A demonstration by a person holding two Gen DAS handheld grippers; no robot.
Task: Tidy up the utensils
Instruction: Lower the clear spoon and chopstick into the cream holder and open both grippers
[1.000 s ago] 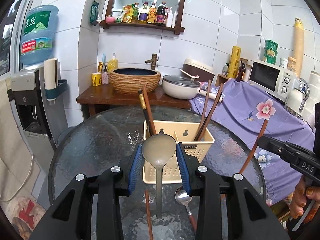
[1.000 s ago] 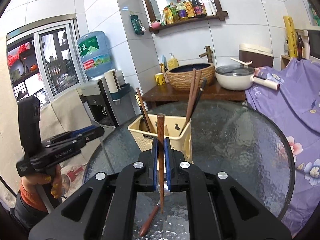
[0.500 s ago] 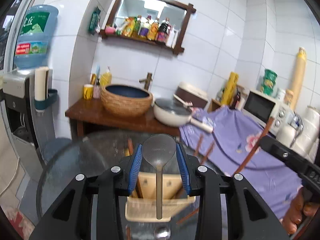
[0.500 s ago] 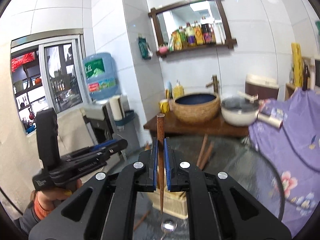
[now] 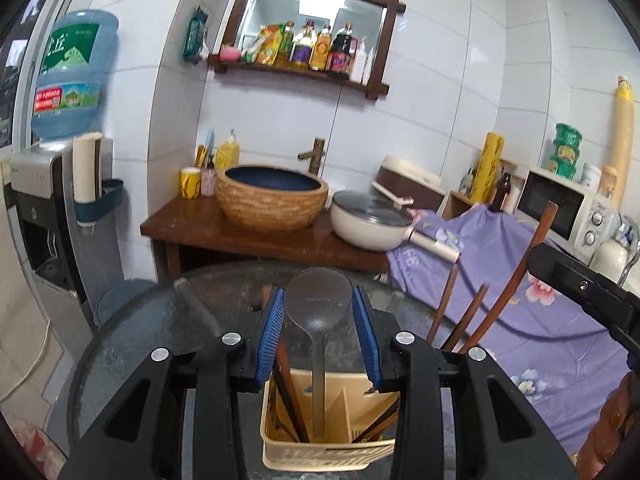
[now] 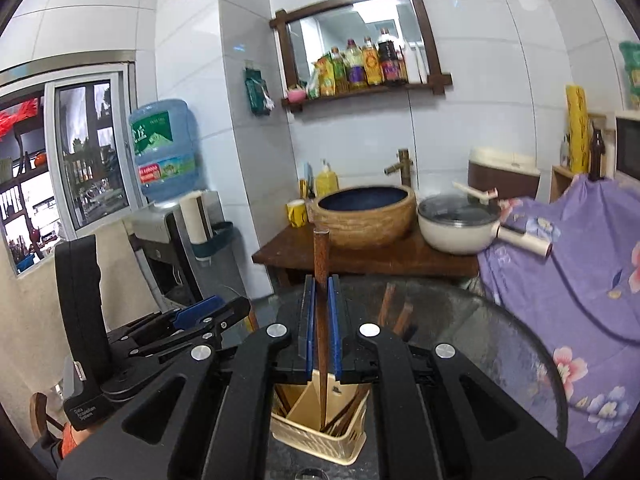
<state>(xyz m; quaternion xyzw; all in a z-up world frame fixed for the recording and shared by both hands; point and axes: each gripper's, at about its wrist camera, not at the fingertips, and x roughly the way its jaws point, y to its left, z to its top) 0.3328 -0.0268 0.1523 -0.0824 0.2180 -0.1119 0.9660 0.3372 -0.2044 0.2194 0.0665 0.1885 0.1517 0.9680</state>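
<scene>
- Glass table [image 5: 168, 320], round and dark, fills the near part of the room, and a cream caddy [image 5: 320, 450] stands on it right under both tools.
- Left gripper [image 5: 318, 332] is clamped on a grey spoon [image 5: 318, 300]: the blue pads press the two edges of the bowl, which suits a wide, flat part better than the thin stem.
- That spoon hangs bowl up, handle straight down, its long axis upright, and the handle end is over the caddy's left compartment, beside the dark chopsticks leaning there. I judge it is held so for a straight drop in.
- Right gripper [image 6: 320, 320] is squeezed tight on a brown chopstick [image 6: 321, 264], gripped along its upper half so the rest hangs free.
- This chopstick is upright too, blunt end up, thin tip down, and the tip sits near the caddy's divider [image 6: 316, 398]. Which compartment it is over I cannot tell.
- More chopsticks [image 5: 440, 316] lean out of the right compartment, tops tilted to the right.
- Beyond the table come a wooden counter [image 5: 192, 224] with a basin [image 5: 272, 200] and a pan [image 5: 370, 224], then purple cloth [image 5: 500, 264] to the right.
</scene>
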